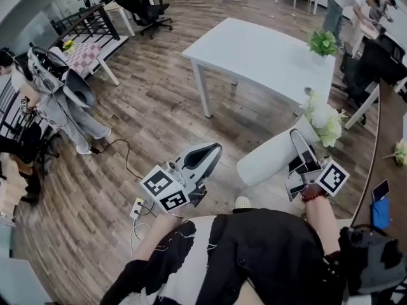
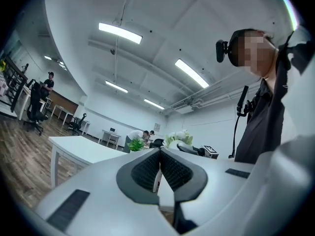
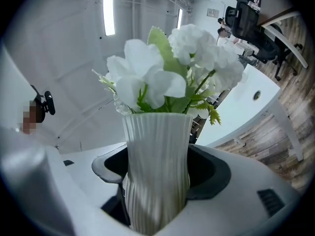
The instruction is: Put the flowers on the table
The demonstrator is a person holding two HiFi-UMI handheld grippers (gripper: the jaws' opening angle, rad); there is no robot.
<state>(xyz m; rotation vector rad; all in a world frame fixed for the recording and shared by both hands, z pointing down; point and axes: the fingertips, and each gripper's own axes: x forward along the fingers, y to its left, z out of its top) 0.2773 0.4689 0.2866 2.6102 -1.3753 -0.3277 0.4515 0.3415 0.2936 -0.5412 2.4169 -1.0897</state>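
right gripper view: right gripper (image 3: 160, 181) clamped wide on ribbed white vase (image 3: 156, 141), pads on both flanks around mid-body, white flowers (image 3: 162, 77) sticking up out of the top. held in the air just off the near right corner of the white table (image 1: 254, 56), not yet set down. left gripper (image 2: 159, 168) closed pad to pad, empty.

handling, by judgement: looks rigid, ceramic or plastic, ribs giving decent bite. likely top-heavy with the bouquet, so tips easily. blooms soft, no good for grabbing. keep hold on vase body, keep upright, set base flat before letting go.

clearance: plenty of bare tabletop in head view. only a potted green plant (image 1: 323, 42) near the far right corner and a small cable hole (image 1: 308, 91) by the right edge. avoid both, stay in from the edge. wood counter (image 1: 388, 132) and office chair (image 1: 381, 59) close on the right, open floor on the left.
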